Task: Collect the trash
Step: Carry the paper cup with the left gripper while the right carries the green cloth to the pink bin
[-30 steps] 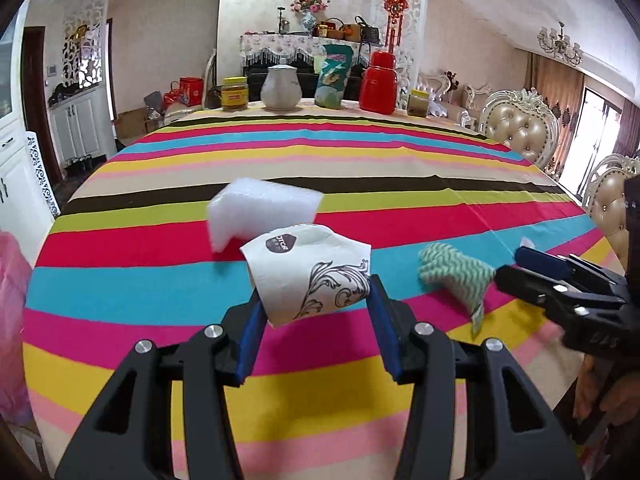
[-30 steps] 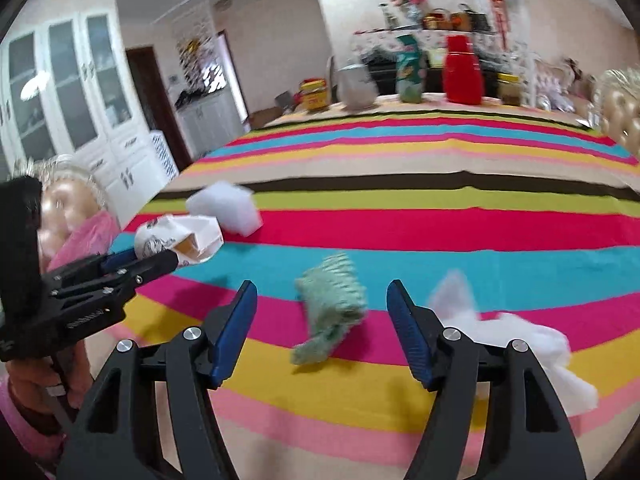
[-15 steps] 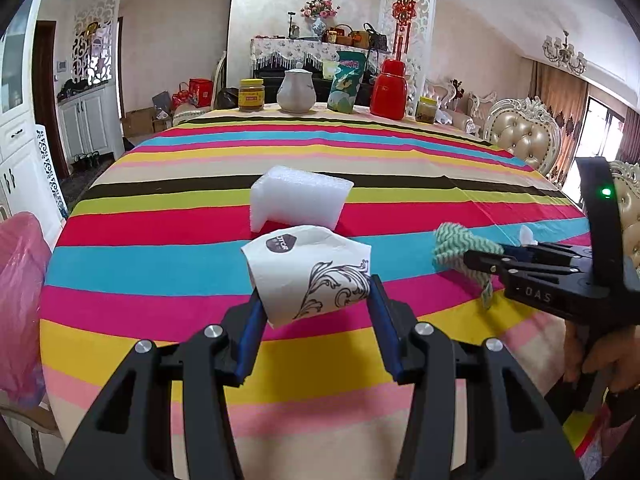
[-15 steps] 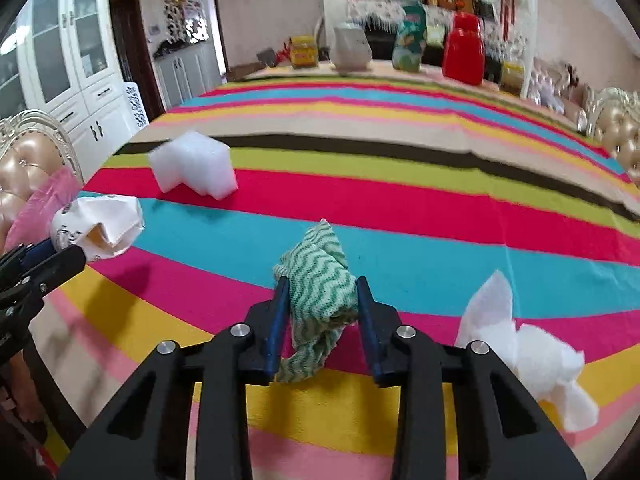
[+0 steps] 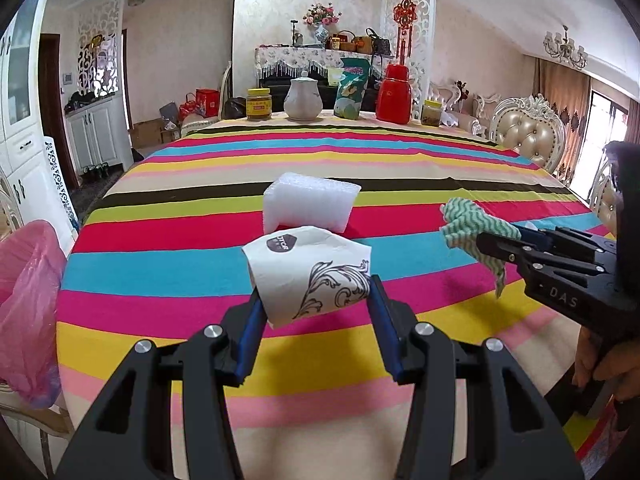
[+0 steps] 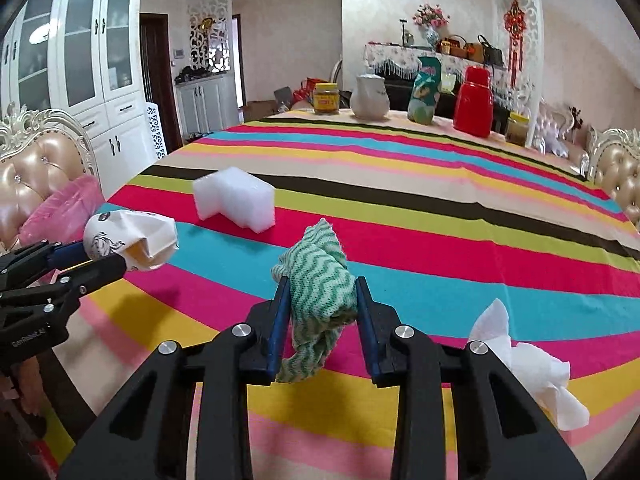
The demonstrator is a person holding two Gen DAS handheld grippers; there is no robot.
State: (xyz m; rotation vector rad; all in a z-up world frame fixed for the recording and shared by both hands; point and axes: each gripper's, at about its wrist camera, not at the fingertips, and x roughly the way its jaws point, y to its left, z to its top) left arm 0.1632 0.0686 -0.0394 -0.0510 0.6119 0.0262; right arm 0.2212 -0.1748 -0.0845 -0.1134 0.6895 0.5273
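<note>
My left gripper (image 5: 316, 300) is shut on a crushed white paper cup (image 5: 308, 272) with a black scroll print, held above the striped tablecloth (image 5: 200, 280). My right gripper (image 6: 320, 304) is shut on a green-and-white zigzag cloth (image 6: 320, 284), lifted off the table. In the left wrist view the cloth (image 5: 468, 226) hangs from the right gripper's (image 5: 496, 246) tips at the right; in the right wrist view the cup (image 6: 132, 240) shows at the left. A white foam block (image 5: 308, 204) lies mid-table. A crumpled white tissue (image 6: 528, 364) lies near the front right.
A pink plastic bag (image 5: 28, 304) hangs off the table's left edge by a chair (image 6: 36, 168). At the far edge stand a yellow jar (image 5: 259, 104), a white jug (image 5: 302, 98), a green snack bag (image 5: 352, 92) and a red flask (image 5: 395, 94). Padded chairs (image 5: 528, 136) flank the right side.
The right gripper closed on the green cloth and lifted it off the table. The left gripper kept the cup and drew back a little; the pink bag came into view.
</note>
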